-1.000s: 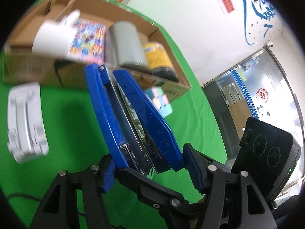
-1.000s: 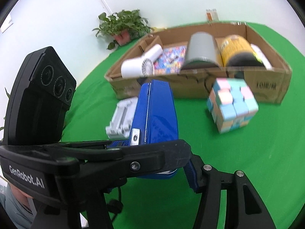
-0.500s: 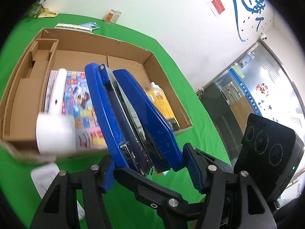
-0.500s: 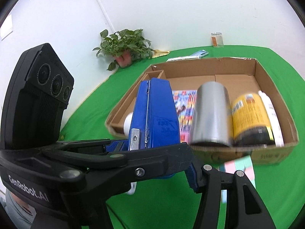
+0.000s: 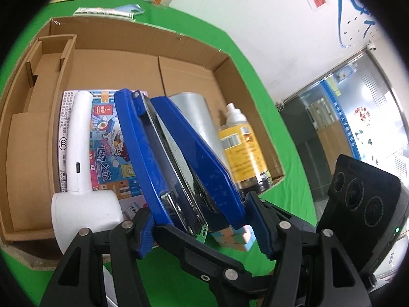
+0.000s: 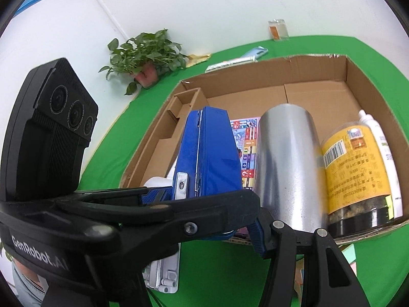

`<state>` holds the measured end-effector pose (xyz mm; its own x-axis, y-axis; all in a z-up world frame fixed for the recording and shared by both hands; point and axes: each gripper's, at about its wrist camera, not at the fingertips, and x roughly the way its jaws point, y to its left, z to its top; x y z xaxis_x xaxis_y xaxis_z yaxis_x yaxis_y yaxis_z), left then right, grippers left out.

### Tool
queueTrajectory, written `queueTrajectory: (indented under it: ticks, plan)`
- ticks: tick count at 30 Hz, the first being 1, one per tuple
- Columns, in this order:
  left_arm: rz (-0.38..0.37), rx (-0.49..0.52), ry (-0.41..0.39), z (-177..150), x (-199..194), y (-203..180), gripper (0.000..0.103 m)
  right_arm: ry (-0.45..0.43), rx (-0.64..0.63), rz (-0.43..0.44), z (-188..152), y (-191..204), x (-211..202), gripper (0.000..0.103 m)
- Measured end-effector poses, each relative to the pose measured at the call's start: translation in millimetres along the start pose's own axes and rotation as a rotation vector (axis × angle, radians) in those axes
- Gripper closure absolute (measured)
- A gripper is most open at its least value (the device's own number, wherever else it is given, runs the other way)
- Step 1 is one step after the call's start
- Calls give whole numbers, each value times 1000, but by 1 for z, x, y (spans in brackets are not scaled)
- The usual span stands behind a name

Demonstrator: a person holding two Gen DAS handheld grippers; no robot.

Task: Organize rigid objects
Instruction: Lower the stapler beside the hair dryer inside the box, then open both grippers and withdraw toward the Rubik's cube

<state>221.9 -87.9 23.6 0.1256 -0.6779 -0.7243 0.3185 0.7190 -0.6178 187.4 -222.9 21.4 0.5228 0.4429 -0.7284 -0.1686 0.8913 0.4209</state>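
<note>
i hold blue stapler (image 5: pixel 179 163) clamped in left hand-held gripper (image 5: pixel 202 227) above cardboard box (image 5: pixel 179 41) – right one's jaws hidden, can't tell; risk: stapler lands on silver can (image 6: pixel 288 163) – knocks it.

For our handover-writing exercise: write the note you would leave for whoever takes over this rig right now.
Left gripper: shut on the blue stapler, held by the cardboard box's near side.
Right gripper: one finger shows beside the stapler, the other is hidden; grip unclear.
Done, in the box: white handheld fan, picture booklet, metal cylinder, yellow-labelled jar, white bottle.
Left: box the stapler; pastel cube and grey plastic piece lie outside on the green cloth.
</note>
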Motion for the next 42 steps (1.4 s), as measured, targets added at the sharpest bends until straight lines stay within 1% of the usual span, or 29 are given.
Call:
queueTrajectory:
  ticks: [1,2,4,9,12,14,16,21,22,23,24,25,27,30,32,34,35,37,38,39,40,42]
  plan:
    - [11,2,11,1,4,1,40,6,8,-4,0,-2,3,48]
    - [21,2,16,2,5,1,40,5,7,-3,-3,-2,3,53]
    - [10,-36,39,4,6,6,39,7,19,8,-4,-3,4,53]
    - [35,-27,49,4,7,5,38,9,42,34,-7,-5,3,52]
    - [57,-9,31,6,4,0,38,18,33,49,-10,-3,1,47]
    - [87,13,6,7,0,-2,39,10,-6,27,-12,4,-1,44]
    - [101,16,-9,9,-2,-2,39,8,-31,10,-13,7,-2,42]
    - [126,8,-45,11,-11,5,39,6,-52,-7,-16,7,-5,44]
    - [143,9,-62,11,-15,7,39,5,-66,-17,-18,8,-6,45]
    - [157,12,-80,10,-18,8,39,2,-86,-44,-19,10,-7,52]
    - [174,14,-102,9,-23,9,39,0,-103,-69,-20,12,-7,55]
    - [172,14,-119,9,-28,10,39,-1,-123,-83,-21,12,-7,61]
    - [156,10,-145,8,-34,13,39,-1,-136,-83,-22,12,-10,61]
    - [175,24,-181,5,-43,14,39,-33,-147,-73,-24,11,-22,60]
    - [196,30,-211,2,-48,15,39,-62,-165,-94,-23,11,-30,53]
    - [267,52,-267,-4,-55,11,39,-76,-174,-109,-22,10,-34,50]
    - [315,76,-303,-9,-58,8,39,-73,-180,-119,-21,10,-33,50]
    - [407,129,-384,-21,-64,-1,39,-58,-180,-125,-19,9,-29,50]
    - [440,151,-421,-27,-67,-4,39,-41,-181,-124,-18,10,-23,50]
    - [459,162,-445,-33,-69,-7,39,-22,-186,-117,-17,12,-16,50]
    - [462,161,-458,-38,-72,-7,39,-1,-190,-108,-17,13,-8,51]
    - [439,133,-474,-45,-80,-3,39,22,-182,-98,-17,15,4,54]
